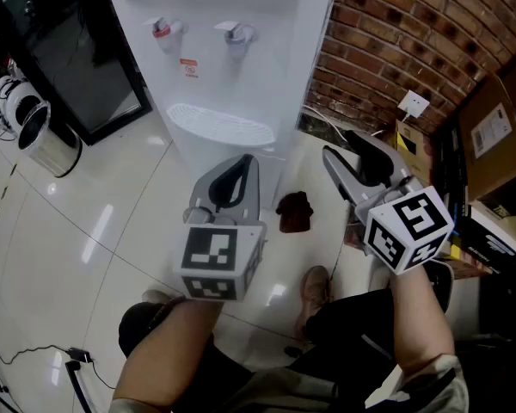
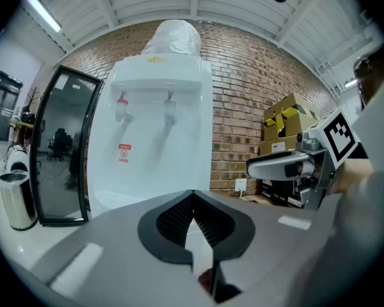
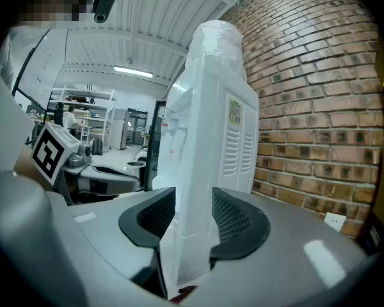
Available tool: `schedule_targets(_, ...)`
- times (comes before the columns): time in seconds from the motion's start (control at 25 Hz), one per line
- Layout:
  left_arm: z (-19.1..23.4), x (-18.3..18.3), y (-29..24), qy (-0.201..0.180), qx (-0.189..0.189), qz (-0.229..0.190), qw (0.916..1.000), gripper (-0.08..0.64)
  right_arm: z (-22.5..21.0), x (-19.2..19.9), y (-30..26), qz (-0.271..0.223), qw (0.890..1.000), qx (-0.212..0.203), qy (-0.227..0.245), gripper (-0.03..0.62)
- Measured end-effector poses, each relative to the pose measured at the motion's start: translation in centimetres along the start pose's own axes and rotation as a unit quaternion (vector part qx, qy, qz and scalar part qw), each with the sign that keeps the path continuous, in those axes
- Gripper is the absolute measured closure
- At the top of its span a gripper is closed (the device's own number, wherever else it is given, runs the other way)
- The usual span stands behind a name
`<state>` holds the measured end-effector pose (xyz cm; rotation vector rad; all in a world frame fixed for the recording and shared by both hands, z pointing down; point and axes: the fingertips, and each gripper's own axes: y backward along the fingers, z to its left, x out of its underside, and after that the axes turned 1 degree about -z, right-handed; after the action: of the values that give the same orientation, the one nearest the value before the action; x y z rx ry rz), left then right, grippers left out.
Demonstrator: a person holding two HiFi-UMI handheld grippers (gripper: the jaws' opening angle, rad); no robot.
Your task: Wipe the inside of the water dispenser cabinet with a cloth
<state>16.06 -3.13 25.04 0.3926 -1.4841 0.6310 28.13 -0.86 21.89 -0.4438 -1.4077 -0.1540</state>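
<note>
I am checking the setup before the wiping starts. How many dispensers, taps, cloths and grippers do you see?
dispenser: 1
taps: 2
cloth: 1
grippers: 2, the left gripper and the right gripper
Total: 6

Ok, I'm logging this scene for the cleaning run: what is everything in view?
water dispenser: one, white, upright, centre
taps: two, red and blue-grey, on the dispenser's front
bottle: one, white, on top of the dispenser
cloth: one, dark red, on the floor at the dispenser's foot
bin: one, metal, floor, far left
glass door: one, black frame, left of the dispenser
brick wall: one, red-brown, behind and right
socket: one, white, low on the wall
cardboard boxes: several, brown, right
shoe: one, brown, floor, on the person's foot
left tongs: one, grey, shut, empty
right tongs: one, grey, open, empty
</note>
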Motion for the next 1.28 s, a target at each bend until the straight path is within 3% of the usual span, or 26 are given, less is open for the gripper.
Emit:
schedule_targets(0.2,-2.9,-1.2,1.2,0.009,0.032,-0.015,0.9993,0.558,-1.2,2.5,0.2,0.018,0.999,0.009,0.046,0.394)
schedule_targets(0.32,-3.5,-0.7,1.1,-0.013,0.034,-0.012,0.9993,0.558,-2.0,7.9,-1.5,0.053,0.998,0.009,0.017,0.371)
schedule_targets(0.52,-1.6,3.8,-1.7,0.002,0.016,0.056,0.9983,0.52,-2.7,15.8,-5.9,0.104,0.994,0.004,-0.027,0.34)
schedule_targets(0.68,-1.4,6.1,-3.6,-0.021,0.022,0.074,0.9968,0.506,-3.2,23.1,-9.1,0.158,0.987,0.006,-0.04,0.33)
schedule_targets(0.92,-1.0,7.9,-4.3,-0.036,0.034,0.096,0.9941,0.506,-3.4,36.6,-12.6,0.27,0.961,0.015,-0.055,0.271)
schedule_targets(1.12,0.1,8.5,-3.8,-0.041,0.029,0.105,0.9933,0.506,-3.0,43.7,-14.8,0.335,0.939,0.02,-0.077,0.234)
schedule_targets(1.28,0.8,8.4,-3.7,-0.036,0.025,0.108,0.9932,0.502,-2.7,49.1,-15.0,0.403,0.911,0.024,-0.089,0.208)
